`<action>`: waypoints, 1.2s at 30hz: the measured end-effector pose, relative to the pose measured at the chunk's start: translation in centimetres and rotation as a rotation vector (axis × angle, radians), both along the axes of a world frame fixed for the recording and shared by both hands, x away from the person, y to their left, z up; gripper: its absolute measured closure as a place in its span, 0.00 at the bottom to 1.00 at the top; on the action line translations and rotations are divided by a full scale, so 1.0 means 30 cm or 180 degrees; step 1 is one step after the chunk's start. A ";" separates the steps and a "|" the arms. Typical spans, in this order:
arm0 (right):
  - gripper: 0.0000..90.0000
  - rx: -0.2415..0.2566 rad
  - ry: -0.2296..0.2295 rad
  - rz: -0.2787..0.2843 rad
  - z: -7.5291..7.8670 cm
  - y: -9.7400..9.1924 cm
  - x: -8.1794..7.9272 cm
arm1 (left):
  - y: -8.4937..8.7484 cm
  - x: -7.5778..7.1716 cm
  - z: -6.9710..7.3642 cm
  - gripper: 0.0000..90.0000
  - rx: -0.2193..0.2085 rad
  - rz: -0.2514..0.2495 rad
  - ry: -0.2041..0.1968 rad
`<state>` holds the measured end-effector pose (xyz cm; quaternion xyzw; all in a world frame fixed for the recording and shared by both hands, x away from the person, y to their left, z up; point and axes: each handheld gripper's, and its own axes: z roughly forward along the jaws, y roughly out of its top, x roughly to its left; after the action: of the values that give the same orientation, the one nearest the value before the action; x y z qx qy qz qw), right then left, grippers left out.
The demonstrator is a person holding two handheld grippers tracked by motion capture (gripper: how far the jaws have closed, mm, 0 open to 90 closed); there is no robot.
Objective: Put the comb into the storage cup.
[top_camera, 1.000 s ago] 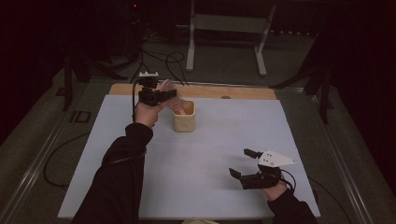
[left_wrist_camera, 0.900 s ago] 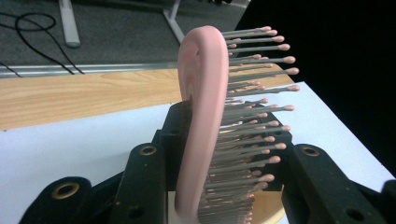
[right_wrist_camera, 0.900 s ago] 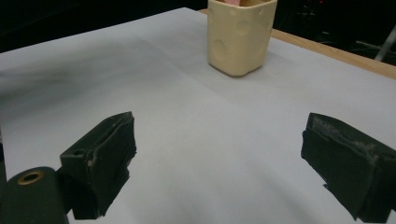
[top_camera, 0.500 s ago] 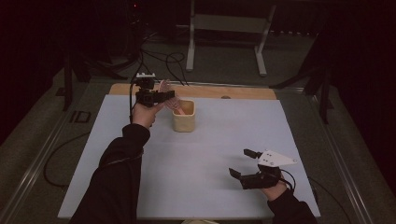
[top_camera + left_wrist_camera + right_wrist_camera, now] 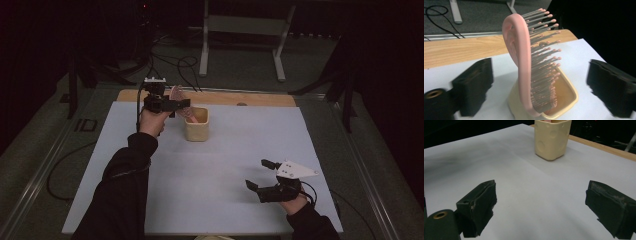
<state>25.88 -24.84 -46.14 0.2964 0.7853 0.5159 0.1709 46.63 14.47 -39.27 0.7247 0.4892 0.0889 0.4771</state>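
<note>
A pink plastic hairbrush with grey, pink-tipped bristles is being left standing handle-down in a squat cream plastic cup with dimpled sides, long axis nearly upright, head up, bristles pointing toward the right-hand pad. The left gripper has just been opening; the brush is sitting between its foam pads, untouched by either. The right gripper is being held wide open over the smooth pale sheet, nothing between its fingers.

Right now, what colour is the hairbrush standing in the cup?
Pink hairbrush, grey pink-tipped bristles; clearest in the left gripper view.
</note>
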 end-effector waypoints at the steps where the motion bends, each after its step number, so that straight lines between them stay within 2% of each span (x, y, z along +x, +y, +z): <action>1: 0.11 0.0009 0.0007 -0.0007 0.001 0.000 -0.001 | 0.000 -0.003 0.002 0.01 0.0041 0.0003 -0.0014; 9: 0.11 0.0012 -0.0006 -0.0004 0.002 0.000 0.000 | 0.012 -0.018 0.010 0.00 0.0209 -0.0122 -0.0036; 13: 0.11 0.0011 0.0001 -0.0002 0.002 0.002 0.000 | 0.016 -0.028 0.014 0.00 0.0247 -0.0187 -0.0075; 16: 0.11 0.0013 0.0010 -0.0007 0.001 0.002 0.000 | 0.017 -0.039 0.020 0.00 0.0333 -0.0177 -0.0159; 20: 0.11 -0.0002 0.0001 0.0001 0.002 0.003 -0.002 | 0.023 -0.047 0.027 0.00 0.0325 -0.0207 -0.0171; 28: 0.11 0.0009 0.0017 -0.0008 0.000 0.005 0.002 | 0.032 -0.077 0.043 0.00 0.0382 -0.0357 -0.0286; 36: 0.11 0.0015 0.0030 0.0003 -0.001 0.005 0.003 | 0.042 -0.098 0.048 0.00 0.0399 -0.0406 -0.0345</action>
<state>25.98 -24.68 -46.17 0.2989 0.7850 0.5165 0.1663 43.69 15.73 -37.85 0.7770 0.4090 0.1278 0.4612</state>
